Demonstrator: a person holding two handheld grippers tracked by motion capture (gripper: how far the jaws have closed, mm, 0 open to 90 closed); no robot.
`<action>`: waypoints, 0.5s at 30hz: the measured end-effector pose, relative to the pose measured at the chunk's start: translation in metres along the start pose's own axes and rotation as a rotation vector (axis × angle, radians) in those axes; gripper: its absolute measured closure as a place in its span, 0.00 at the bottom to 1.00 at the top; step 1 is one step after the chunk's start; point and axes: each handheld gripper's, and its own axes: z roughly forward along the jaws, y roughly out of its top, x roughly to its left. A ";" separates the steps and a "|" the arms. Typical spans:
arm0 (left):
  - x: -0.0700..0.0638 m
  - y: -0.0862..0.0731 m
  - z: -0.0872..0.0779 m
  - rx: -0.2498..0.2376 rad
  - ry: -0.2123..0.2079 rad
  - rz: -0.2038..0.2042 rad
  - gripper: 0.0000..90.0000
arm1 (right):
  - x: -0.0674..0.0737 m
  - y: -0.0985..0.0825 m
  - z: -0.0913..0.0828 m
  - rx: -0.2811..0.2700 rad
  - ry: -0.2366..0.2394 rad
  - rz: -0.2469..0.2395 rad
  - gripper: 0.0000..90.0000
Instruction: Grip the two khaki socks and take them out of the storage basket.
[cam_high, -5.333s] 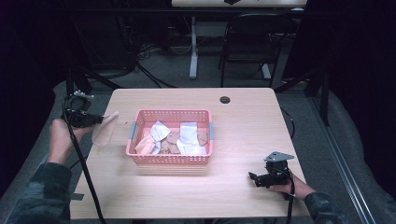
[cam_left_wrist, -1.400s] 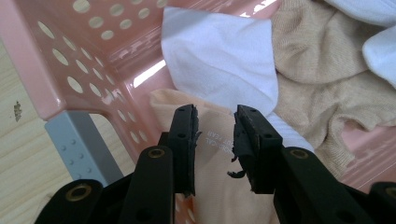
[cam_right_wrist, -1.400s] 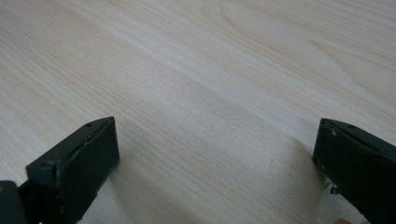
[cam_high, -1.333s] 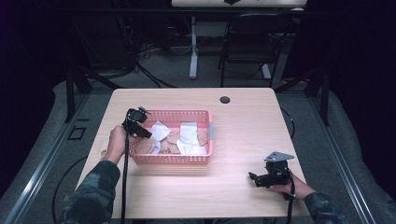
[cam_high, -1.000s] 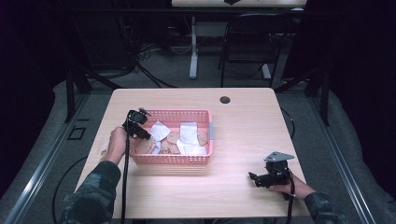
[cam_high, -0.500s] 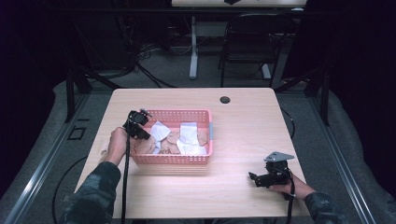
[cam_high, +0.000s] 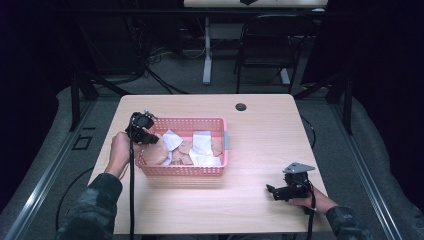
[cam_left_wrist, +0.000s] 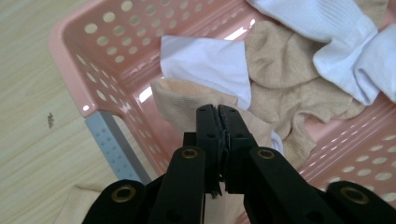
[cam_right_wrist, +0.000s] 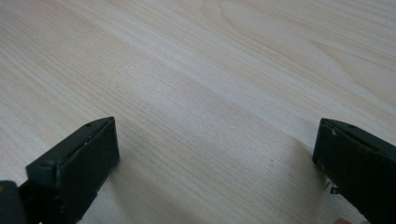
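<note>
Beige knit sock (cam_left_wrist: 187, 105) was pinched at its cuff in the shut left claw (cam_left_wrist: 218, 114), at the left end of the pink perforated plastic basket (cam_high: 218, 125), centre-left of high view. Step: lifting it out. Next: clear the rim without snagging neighbours. Right claw (cam_right_wrist: 215, 163) gaped wide, empty, over the wooden bench (cam_high: 260, 135). Count: one basket; roughly three beige and three white socks (cam_left_wrist: 345, 42), overlapping, uncertain.

The beige sock (cam_left_wrist: 187, 105) is partly hidden behind the left gripper's (cam_left_wrist: 217, 116) jaws.

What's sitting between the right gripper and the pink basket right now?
Nothing: in the high view, bare wooden table separates the right gripper from the pink basket. The right gripper view also shows plain tabletop between its open jaws.
</note>
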 end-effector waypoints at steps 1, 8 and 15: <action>0.001 0.001 -0.002 -0.008 -0.004 -0.003 0.98 | 0.000 0.000 0.000 0.000 0.000 0.000 0.00; 0.000 0.004 -0.015 -0.028 -0.014 -0.003 0.98 | 0.000 0.000 0.000 -0.001 0.001 0.001 0.00; -0.002 0.008 -0.030 -0.057 -0.015 -0.001 0.98 | 0.000 0.000 0.000 -0.003 0.000 0.003 0.00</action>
